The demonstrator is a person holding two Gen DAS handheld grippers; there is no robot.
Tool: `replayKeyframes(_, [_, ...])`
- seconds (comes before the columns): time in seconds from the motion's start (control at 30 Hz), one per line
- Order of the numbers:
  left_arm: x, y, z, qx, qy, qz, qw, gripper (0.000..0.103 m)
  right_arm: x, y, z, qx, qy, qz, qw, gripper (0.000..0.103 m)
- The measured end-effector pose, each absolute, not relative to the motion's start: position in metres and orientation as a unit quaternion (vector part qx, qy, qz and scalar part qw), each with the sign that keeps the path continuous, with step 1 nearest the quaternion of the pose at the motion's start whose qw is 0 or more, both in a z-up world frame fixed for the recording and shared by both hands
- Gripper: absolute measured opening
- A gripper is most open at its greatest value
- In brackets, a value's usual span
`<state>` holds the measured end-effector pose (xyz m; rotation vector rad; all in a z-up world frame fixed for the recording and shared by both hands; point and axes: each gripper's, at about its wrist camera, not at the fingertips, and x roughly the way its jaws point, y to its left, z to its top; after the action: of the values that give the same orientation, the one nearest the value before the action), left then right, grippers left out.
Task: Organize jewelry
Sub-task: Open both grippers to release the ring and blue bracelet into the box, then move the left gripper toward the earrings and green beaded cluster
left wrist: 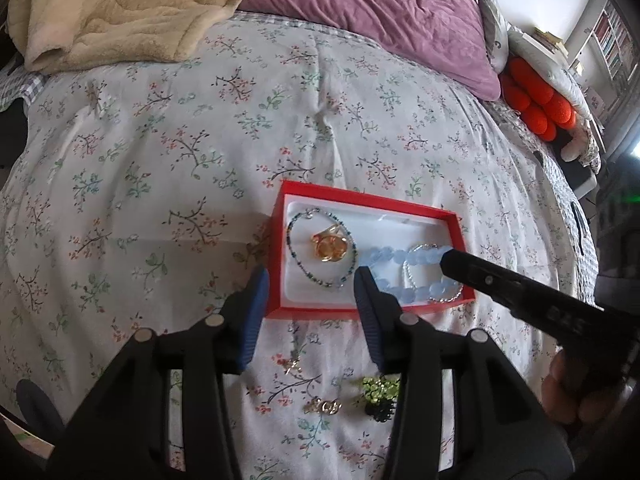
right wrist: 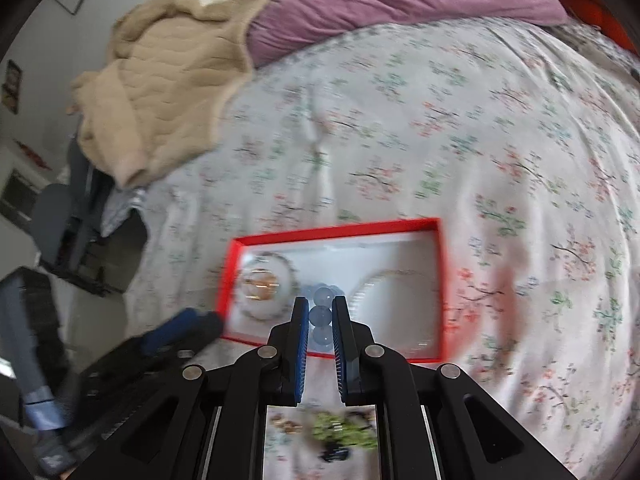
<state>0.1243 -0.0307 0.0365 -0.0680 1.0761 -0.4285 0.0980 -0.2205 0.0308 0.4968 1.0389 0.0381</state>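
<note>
Loose pcs (left wrist: 352,398) unboxed; red box (left wrist: 362,196) has three bracelets. We hold left gripper (left wrist: 310,280) half-open, empty; right gripper (right wrist: 320,318) nipping blue bracelet (right wrist: 321,315).

Right claw (right wrist: 320,322) nearly closed around pale blue bead strand (right wrist: 321,316), over red box (right wrist: 440,280), floral bedspread (right wrist: 440,140)

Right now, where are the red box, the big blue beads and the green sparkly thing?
red box (left wrist: 362,196), left wrist view, on its far rim.
big blue beads (left wrist: 394,257), left wrist view, on one bead inside the box.
green sparkly thing (left wrist: 380,386), left wrist view, on its green stones.
</note>
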Motion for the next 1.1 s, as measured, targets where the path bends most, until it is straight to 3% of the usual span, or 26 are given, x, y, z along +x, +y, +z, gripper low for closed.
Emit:
replayKeyframes(0.3, [0.12,-0.028,0.037,-0.023,0.51,-0.197,0.837,0.053,0.098,-0.24,0.017,0.23,0.499,-0.018,0.836,0.013])
replayKeyframes(0.43, [0.117,-0.028,0.036,-0.013,0.514,-0.196,0.835,0.064,0.095,-0.239,0.021,0.215,0.502,-0.023,0.837,0.017])
replayKeyframes(0.8, [0.097,-0.024,0.03,0.031,0.531,-0.183,0.827,0.078,0.067,-0.226,0.033,0.163,0.515,-0.02,0.841,0.023])
replayKeyframes(0.87, [0.092,-0.023,0.025,0.04,0.542,-0.18,0.82,0.078,0.061,-0.224,0.032,0.156,0.521,-0.02,0.839,0.027])
replayKeyframes(0.9, [0.09,-0.022,0.023,0.044,0.547,-0.18,0.816,0.078,0.059,-0.224,0.031,0.154,0.524,-0.019,0.838,0.035])
replayKeyframes(0.93, [0.087,-0.021,0.02,0.048,0.553,-0.18,0.812,0.078,0.056,-0.223,0.031,0.152,0.526,-0.02,0.837,0.054])
replayKeyframes(0.97, [0.085,-0.021,0.018,0.05,0.556,-0.18,0.81,0.078,0.052,-0.223,0.03,0.151,0.526,-0.021,0.836,0.063])
replayKeyframes(1.0, [0.083,-0.02,0.015,0.051,0.562,-0.184,0.805,0.078,0.048,-0.224,0.031,0.151,0.524,-0.023,0.838,0.068])
replayKeyframes(1.1, [0.078,-0.02,0.01,0.048,0.574,-0.19,0.795,0.078,0.039,-0.226,0.031,0.152,0.527,-0.025,0.836,0.068])
